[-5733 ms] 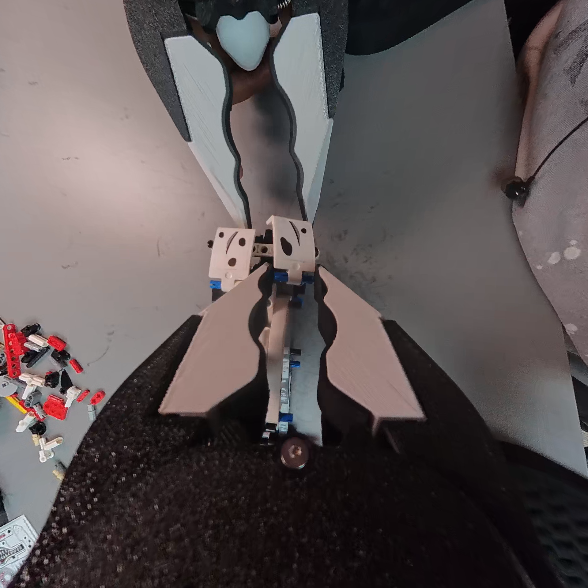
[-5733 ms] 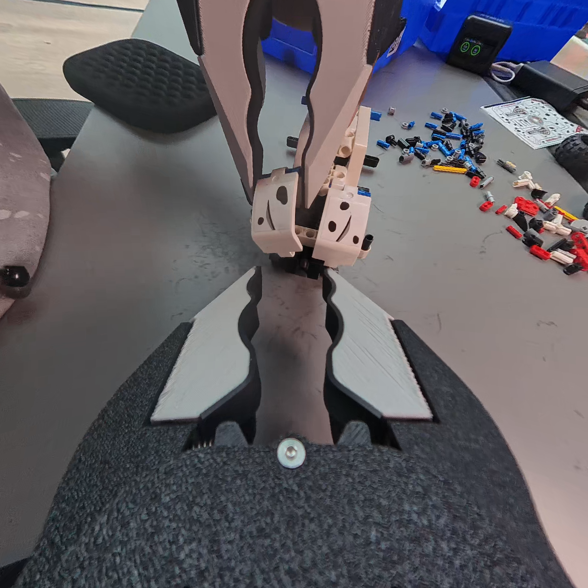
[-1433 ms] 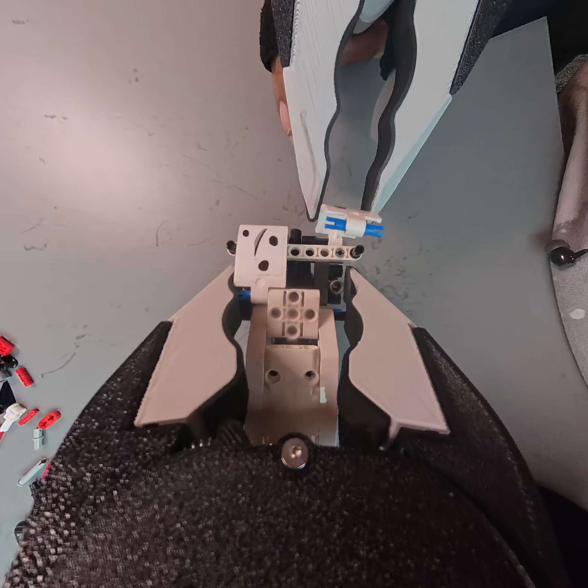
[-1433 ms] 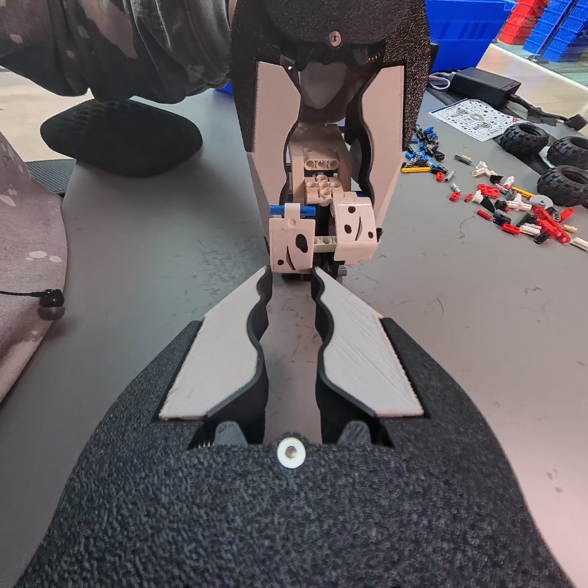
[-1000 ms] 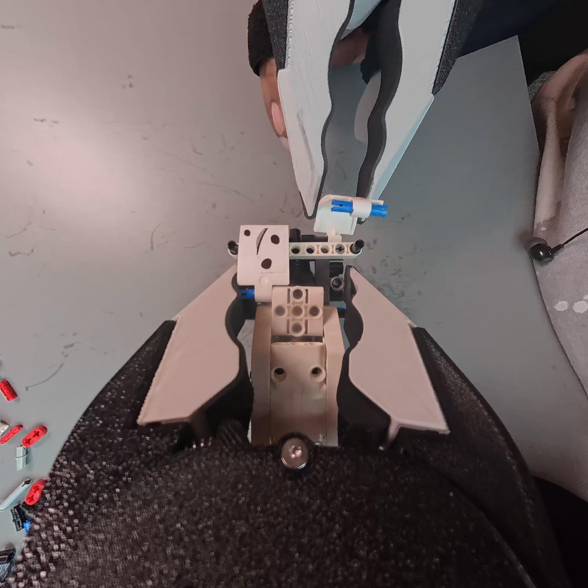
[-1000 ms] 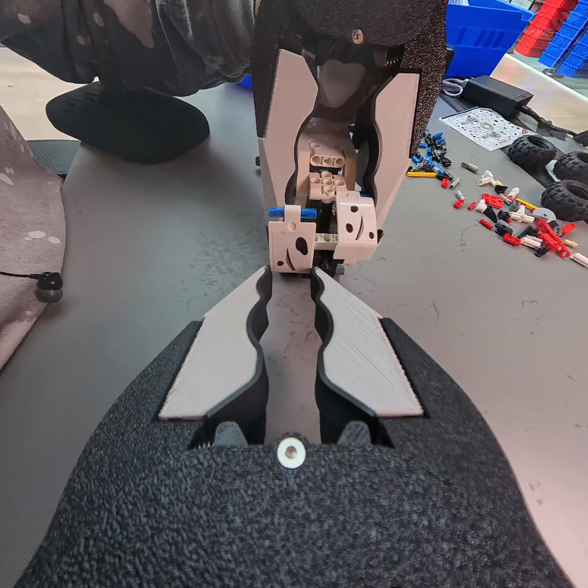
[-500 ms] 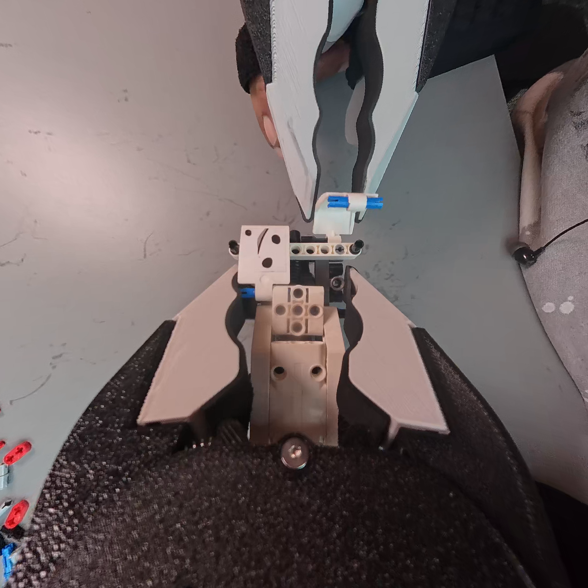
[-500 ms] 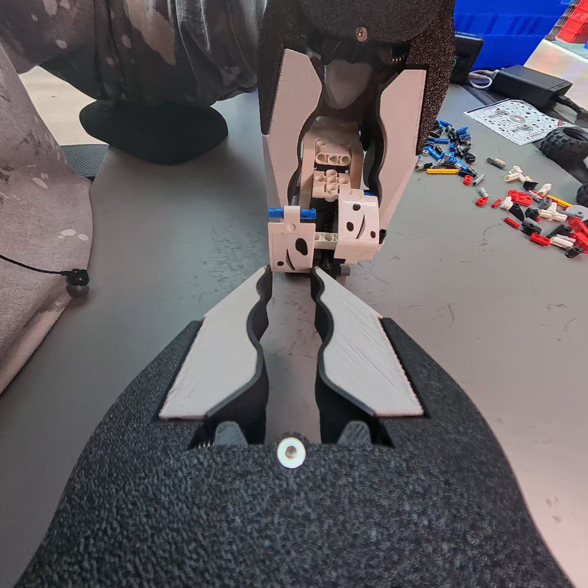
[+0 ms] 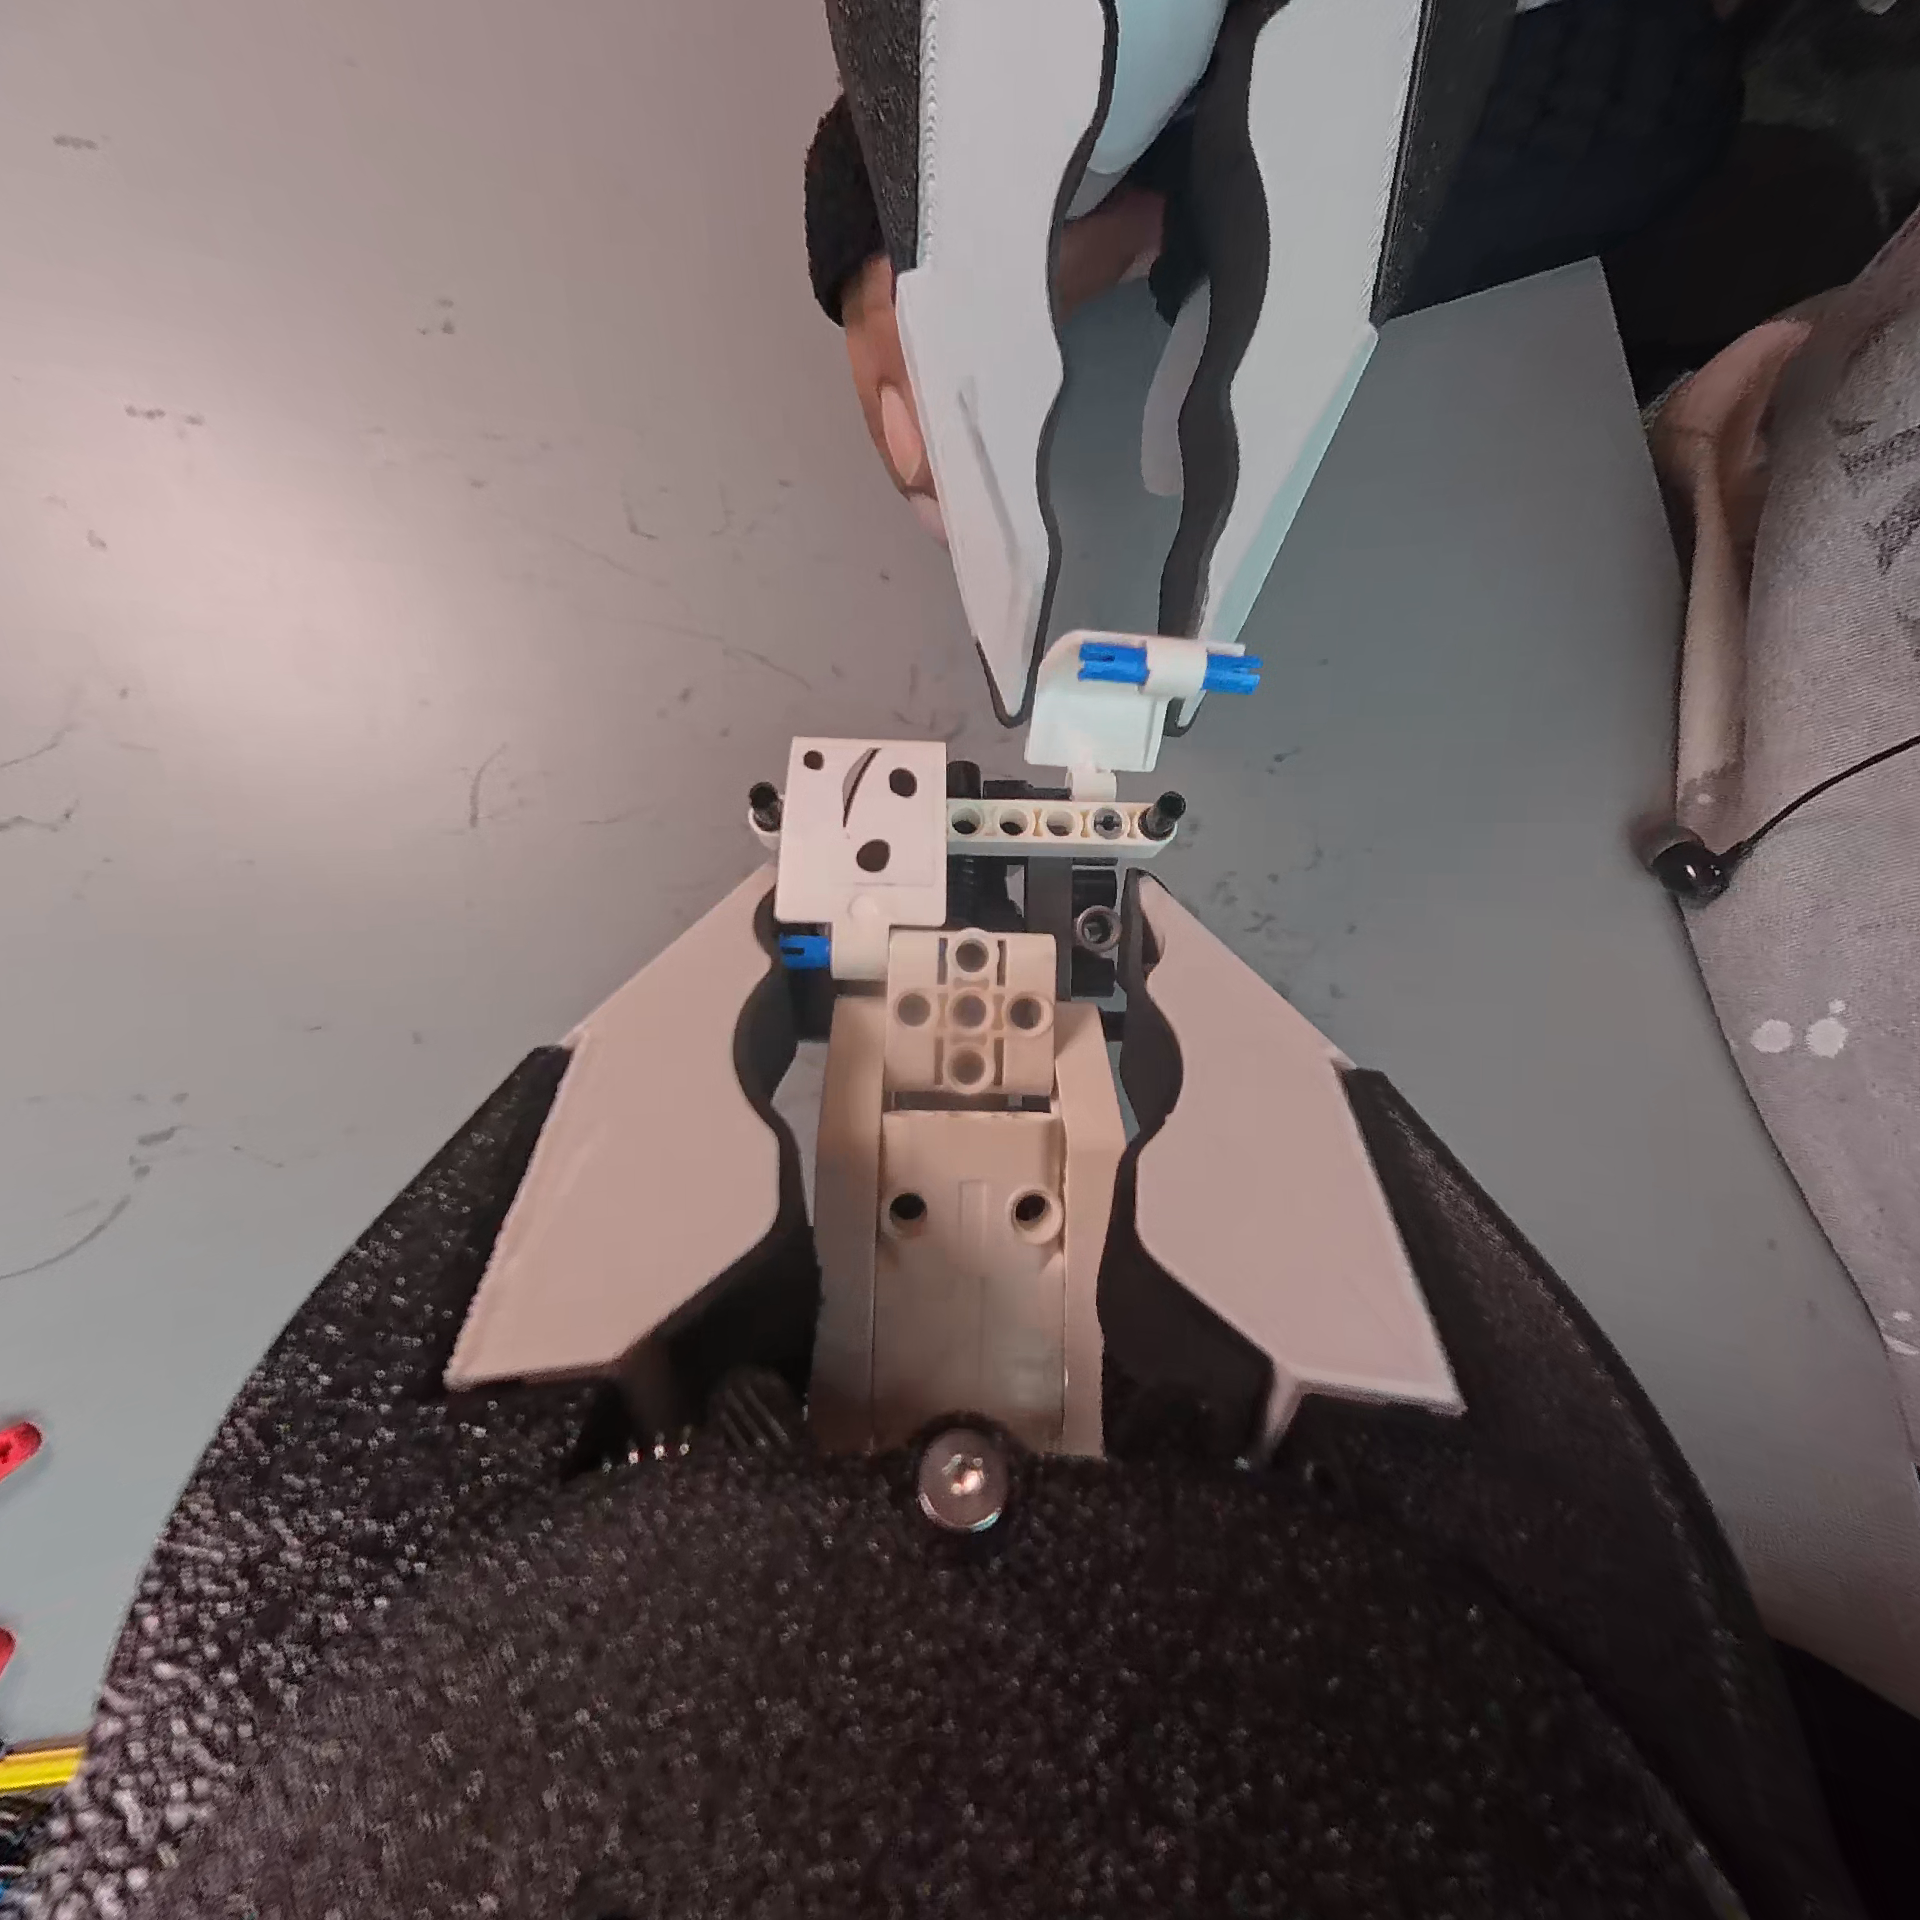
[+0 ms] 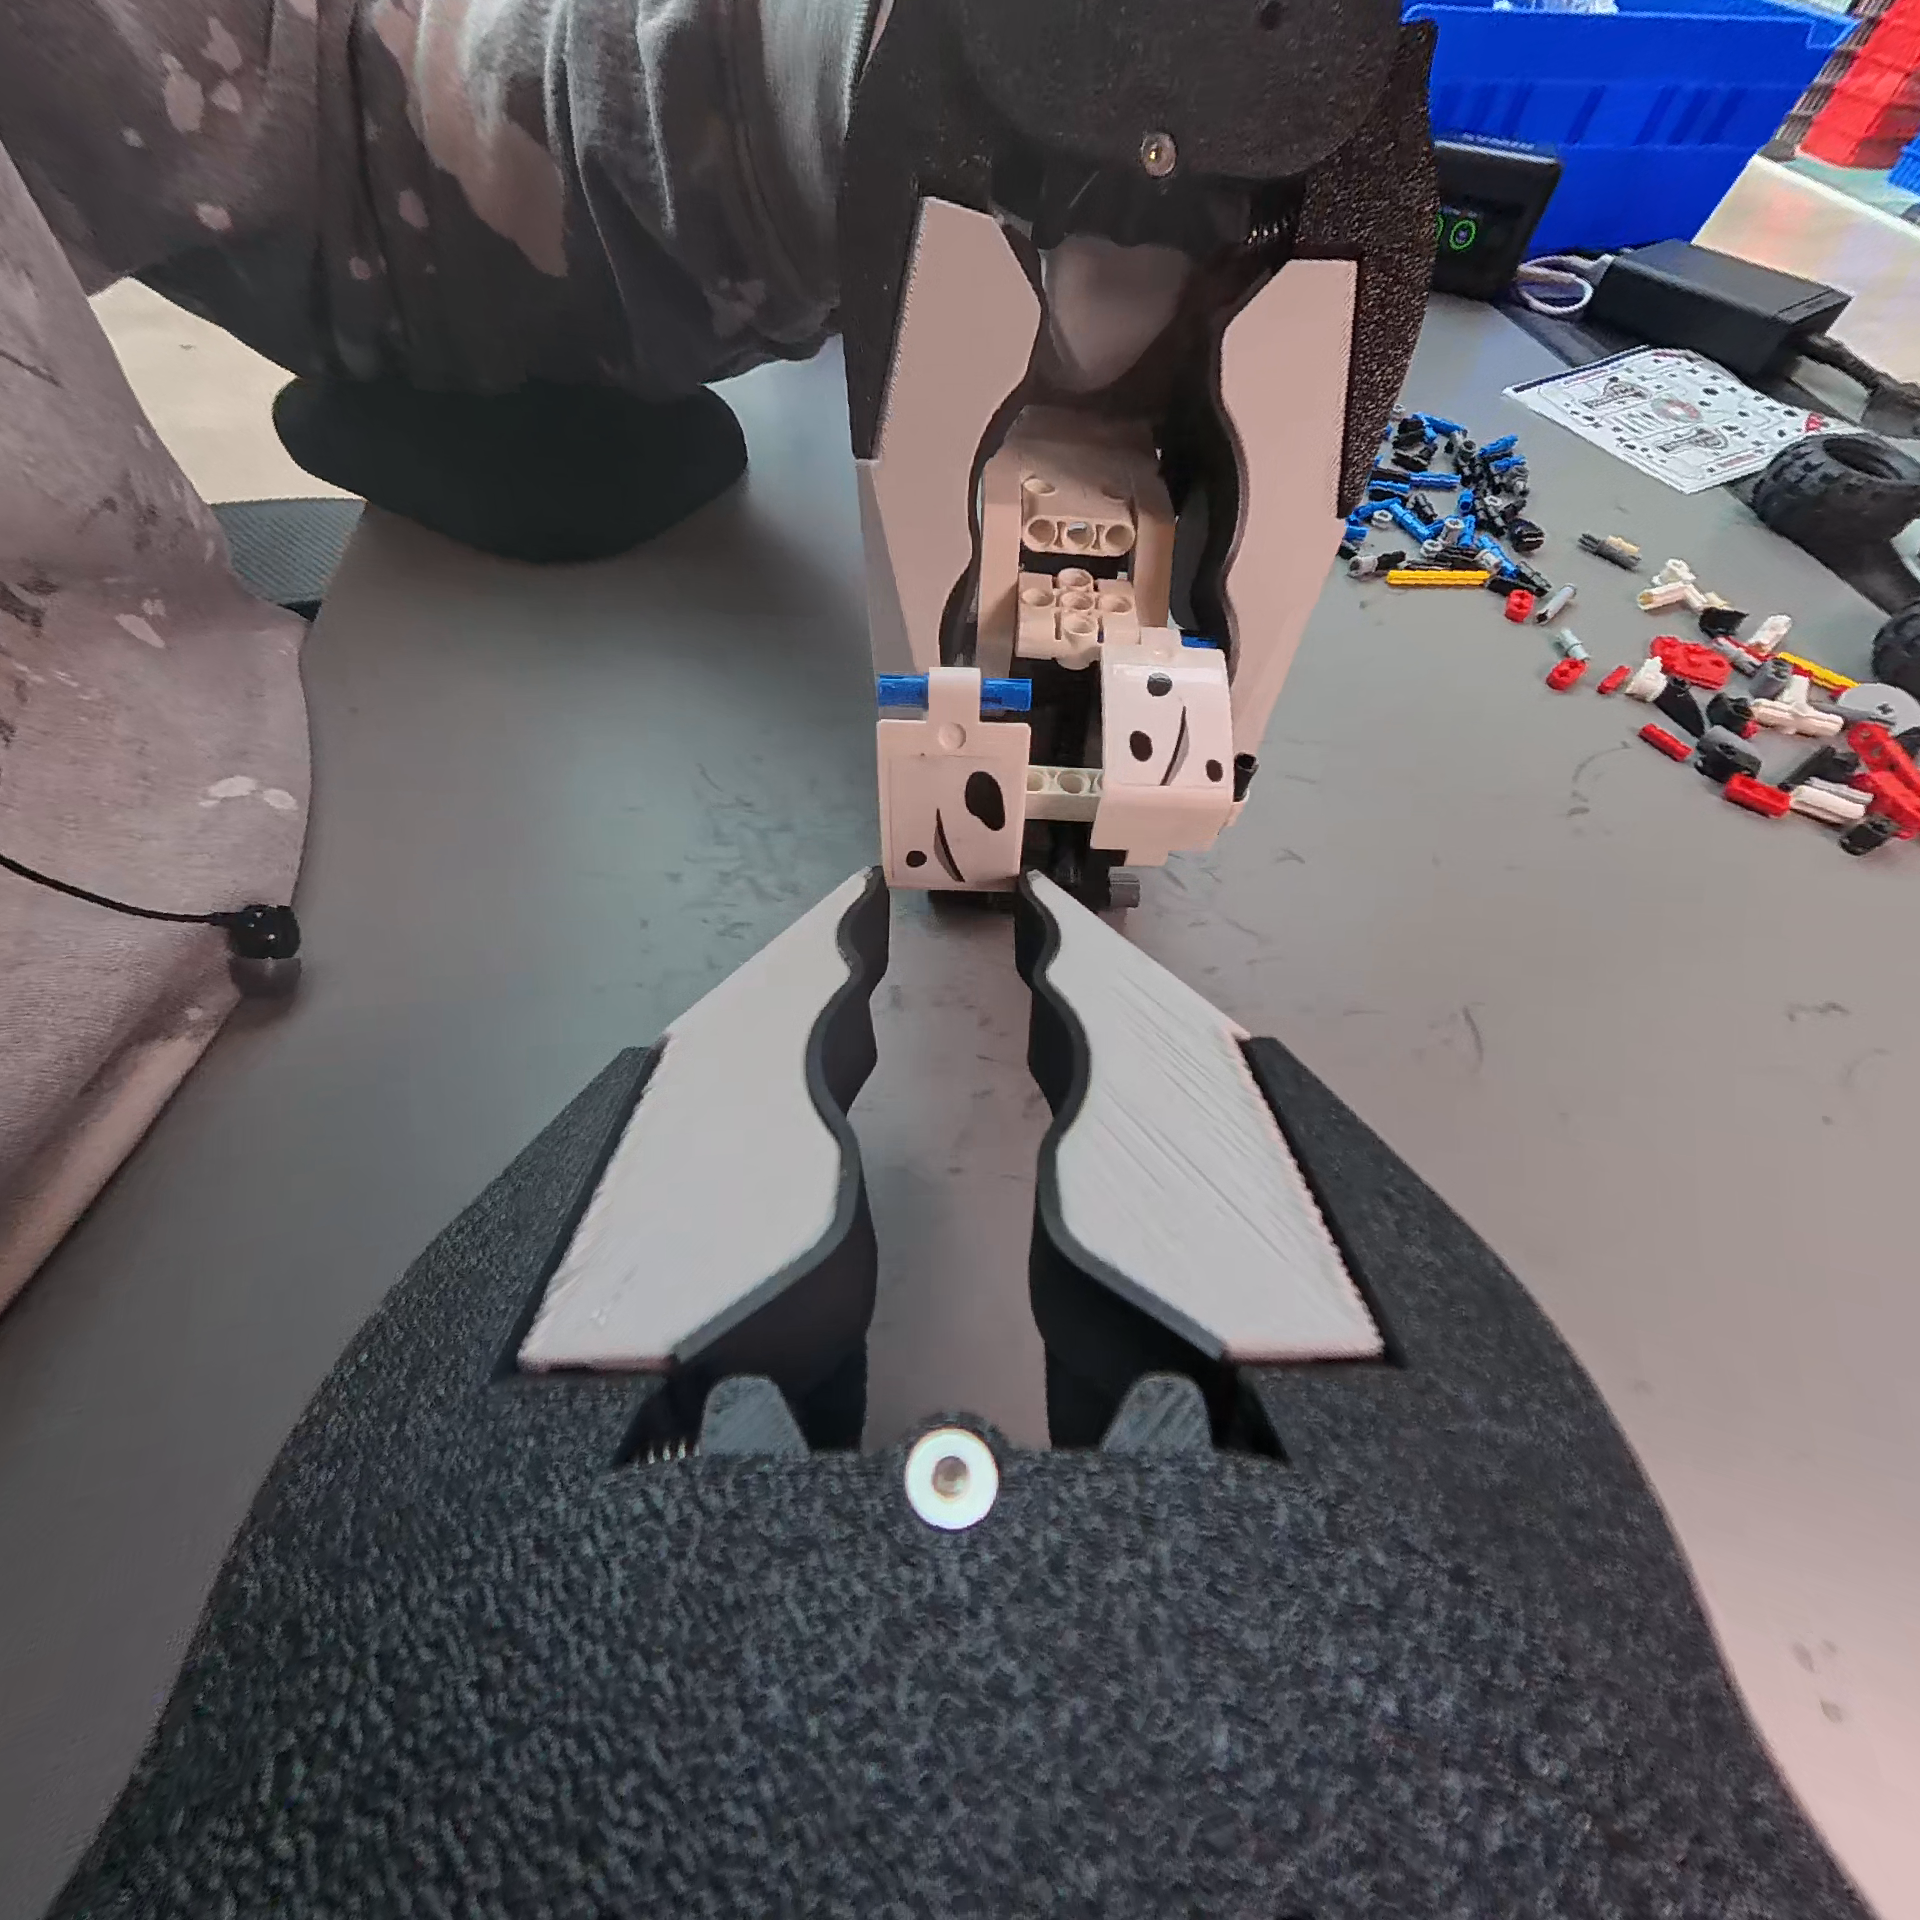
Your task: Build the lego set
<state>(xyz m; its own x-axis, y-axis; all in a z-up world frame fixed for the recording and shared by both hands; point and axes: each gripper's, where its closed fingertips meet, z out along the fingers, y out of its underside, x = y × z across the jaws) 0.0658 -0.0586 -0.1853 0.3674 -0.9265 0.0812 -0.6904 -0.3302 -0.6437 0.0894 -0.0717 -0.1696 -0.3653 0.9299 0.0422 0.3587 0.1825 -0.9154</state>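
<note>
Between both grippers' fingers (image 9: pixel 665 1122) — white panel (image 10: pixel 954 795) meets lego model (image 9: pixel 971 1091).

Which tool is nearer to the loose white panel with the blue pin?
Right. The right tool pinches the white panel at its tips; the left tool sits lower, clamped around the lego model.

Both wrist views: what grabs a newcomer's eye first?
The white lego model, clamped in the left gripper at the centre of both views. Next, the right gripper pinching a white spotted panel with a blue pin at the model's front, beside a matching panel already on it. Then the loose parts, tyres and instruction sheet on the grey table, far right in the right wrist view.
</note>
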